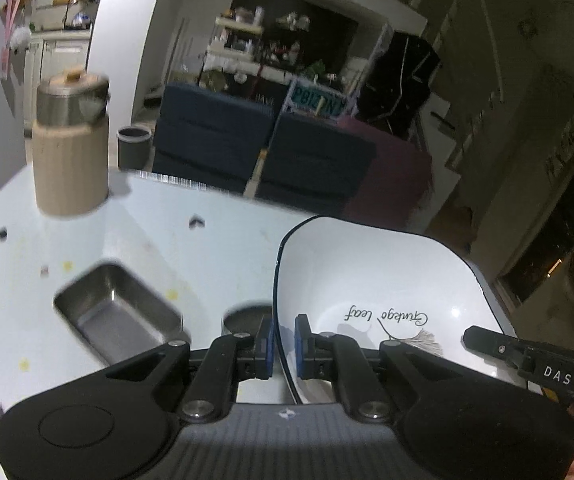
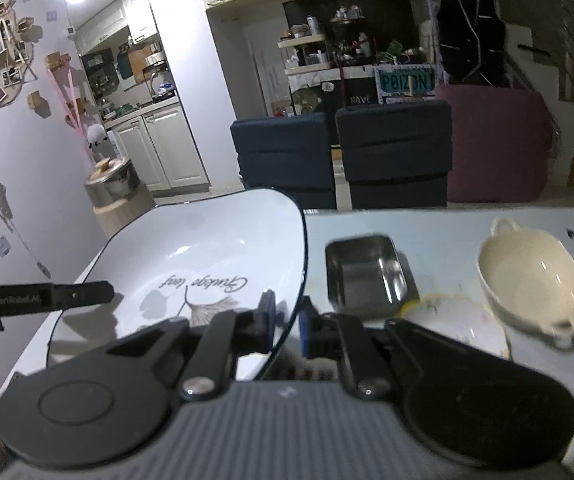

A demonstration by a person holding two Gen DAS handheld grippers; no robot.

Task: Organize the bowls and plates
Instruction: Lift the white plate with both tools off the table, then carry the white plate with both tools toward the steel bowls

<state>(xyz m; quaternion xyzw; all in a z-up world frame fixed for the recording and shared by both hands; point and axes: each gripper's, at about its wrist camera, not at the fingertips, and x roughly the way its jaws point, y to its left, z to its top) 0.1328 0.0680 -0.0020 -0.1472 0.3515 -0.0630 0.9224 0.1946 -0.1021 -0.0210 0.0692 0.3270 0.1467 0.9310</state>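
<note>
A white square plate (image 1: 387, 292) with a thin dark rim and a leaf drawing hangs above the pale table (image 1: 191, 248), held from both sides. My left gripper (image 1: 284, 344) is shut on its left rim, blue pads pinching the edge. In the right wrist view the same plate (image 2: 191, 256) lies to the left, and my right gripper (image 2: 287, 320) is shut on its right rim. On the table to the right sit a cream bowl (image 2: 531, 276) with two handles and a flat pale plate (image 2: 463, 324).
A steel rectangular tray (image 1: 119, 316) rests on the table near a small round dark dish (image 1: 247, 316). A beige canister (image 1: 71, 140) with a steel lid and a grey cup (image 1: 134, 146) stand at the far edge. Blue chairs (image 2: 287, 156) stand beyond the table.
</note>
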